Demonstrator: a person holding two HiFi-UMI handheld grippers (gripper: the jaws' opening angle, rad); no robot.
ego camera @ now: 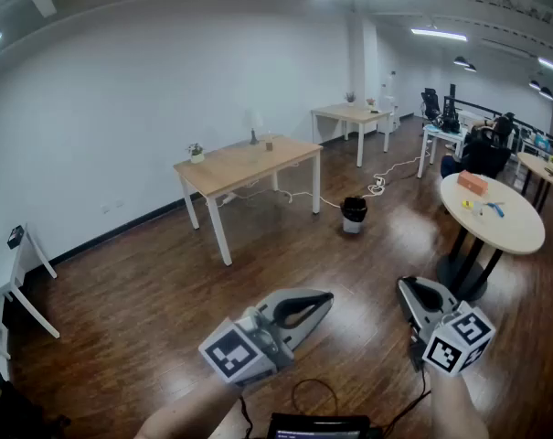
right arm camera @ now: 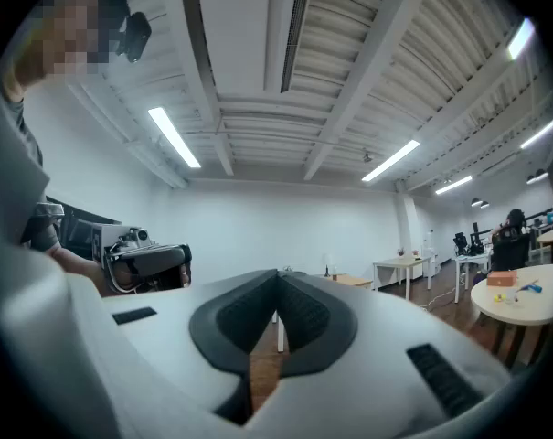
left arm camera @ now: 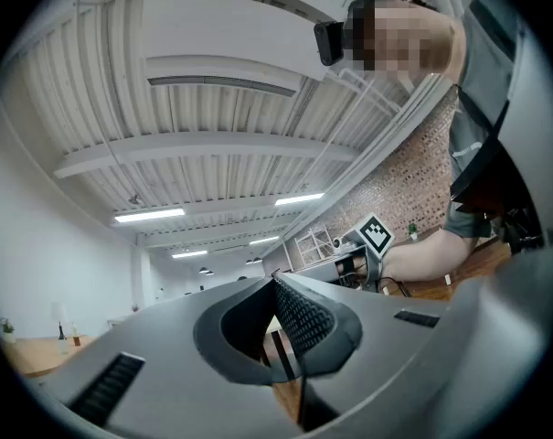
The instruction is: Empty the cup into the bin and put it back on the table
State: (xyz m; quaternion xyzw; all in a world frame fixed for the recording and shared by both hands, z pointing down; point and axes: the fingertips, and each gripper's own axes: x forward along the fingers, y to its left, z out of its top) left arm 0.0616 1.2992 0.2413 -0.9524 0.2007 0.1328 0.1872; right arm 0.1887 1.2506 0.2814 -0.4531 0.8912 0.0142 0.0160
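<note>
A wooden table (ego camera: pixel 244 165) stands mid-room by the white wall. On it is a small pale cup-like thing (ego camera: pixel 270 144), too small to make out well. A black bin (ego camera: pixel 354 214) with a light liner sits on the floor to the right of the table. Both grippers are held low near me, far from the table and the bin. My left gripper (ego camera: pixel 328 296) (left arm camera: pixel 276 280) is shut and empty, pointing slightly upward. My right gripper (ego camera: pixel 402 284) (right arm camera: pixel 278 273) is also shut with nothing in it, held level. The right gripper view shows the wooden table (right arm camera: pixel 354 282) far beyond its jaws.
A small potted plant (ego camera: pixel 196 153) and a thin upright object (ego camera: pixel 253 136) share the wooden table. A round white table (ego camera: pixel 492 212) with an orange box (ego camera: pixel 473 183) stands at the right. Cables (ego camera: pixel 377 187) lie on the floor behind the bin. More desks line the back.
</note>
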